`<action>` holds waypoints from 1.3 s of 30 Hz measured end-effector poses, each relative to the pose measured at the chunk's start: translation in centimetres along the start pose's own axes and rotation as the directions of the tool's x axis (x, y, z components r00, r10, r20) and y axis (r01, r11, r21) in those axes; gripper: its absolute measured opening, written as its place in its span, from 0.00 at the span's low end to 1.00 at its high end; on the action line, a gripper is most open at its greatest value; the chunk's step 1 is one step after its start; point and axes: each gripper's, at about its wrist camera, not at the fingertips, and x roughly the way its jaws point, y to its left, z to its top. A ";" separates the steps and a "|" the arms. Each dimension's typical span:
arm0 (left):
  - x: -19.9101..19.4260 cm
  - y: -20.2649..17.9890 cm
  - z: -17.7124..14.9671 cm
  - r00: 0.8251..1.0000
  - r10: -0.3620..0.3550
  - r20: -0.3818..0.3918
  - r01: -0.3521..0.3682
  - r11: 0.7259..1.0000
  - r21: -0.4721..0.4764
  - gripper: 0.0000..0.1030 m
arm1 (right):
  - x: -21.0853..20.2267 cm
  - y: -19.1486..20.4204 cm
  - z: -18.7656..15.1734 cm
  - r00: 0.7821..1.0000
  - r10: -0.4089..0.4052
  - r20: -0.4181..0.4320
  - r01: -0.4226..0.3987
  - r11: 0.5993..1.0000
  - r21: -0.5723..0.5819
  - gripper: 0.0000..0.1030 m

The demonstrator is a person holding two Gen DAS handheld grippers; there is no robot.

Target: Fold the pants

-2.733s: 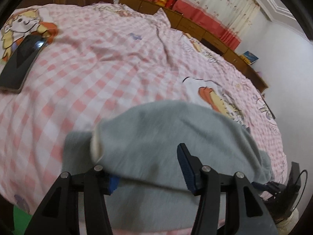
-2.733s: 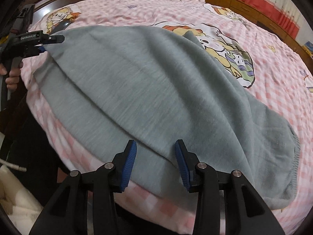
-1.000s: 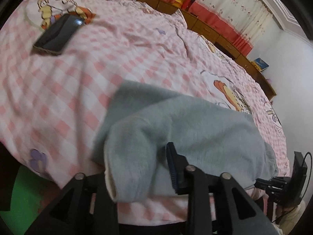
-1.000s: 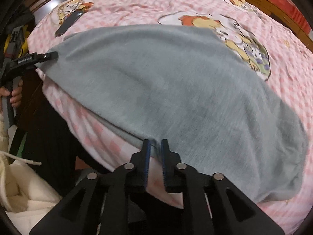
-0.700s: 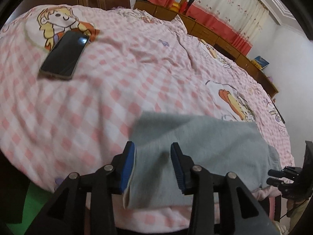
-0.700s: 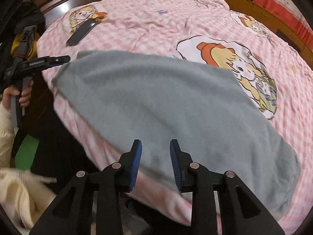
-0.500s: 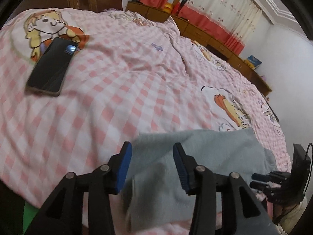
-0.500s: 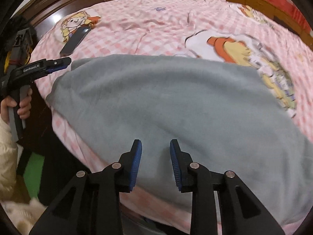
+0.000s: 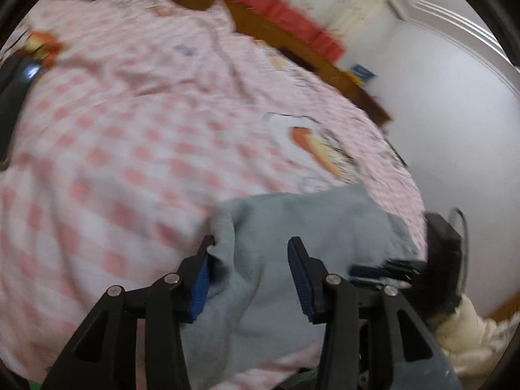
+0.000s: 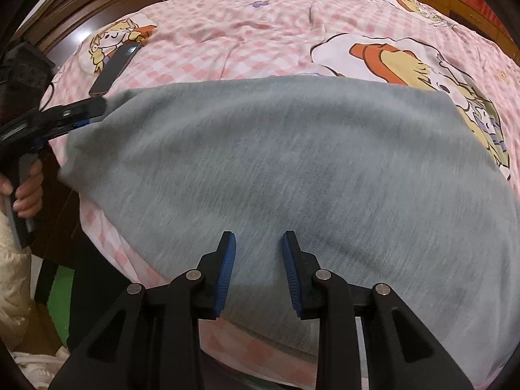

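Pants: we see grey knit pants spread flat on the pink checked bed, along its near edge, already lying as one broad doubled slab, we judge.
Fabric: we judge it soft, light and limp; it will sag from any held point and drag across the sheet, and it is not fragile.
Where to hold: we would pinch both layers together at a corner or along the near hem, since a hold on one layer would pull the fold apart.
Left gripper: our left gripper is open, jaws well apart, holding nothing; a rumpled corner of the pants lies between and just beyond the pads. The left view is blurred, so we cannot tell whether the pads touch cloth.
Right gripper: our right gripper is partly open and empty, hovering over the near edge of the pants, cloth showing between its pads.
Seen across: in the right view the left gripper sits at the far left corner of the pants.
Phone: a phone lies on the bed beyond that corner, apart from the pants.
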 end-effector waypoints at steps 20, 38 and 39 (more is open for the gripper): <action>-0.9 -3.5 -2.1 0.993 0.102 0.062 -0.102 0.995 -0.002 0.56 | -0.4 -0.9 -0.2 0.998 0.057 0.028 -0.057 0.998 0.016 0.30; 2.5 1.5 -2.0 0.974 0.225 0.003 -0.219 0.952 -0.212 0.52 | -0.3 -1.0 0.0 0.998 0.053 0.030 -0.054 0.998 0.019 0.30; 2.4 1.7 -1.9 0.979 0.202 0.014 -0.194 0.953 -0.232 0.52 | -0.3 -1.0 0.1 0.998 0.051 0.029 -0.052 0.998 0.019 0.30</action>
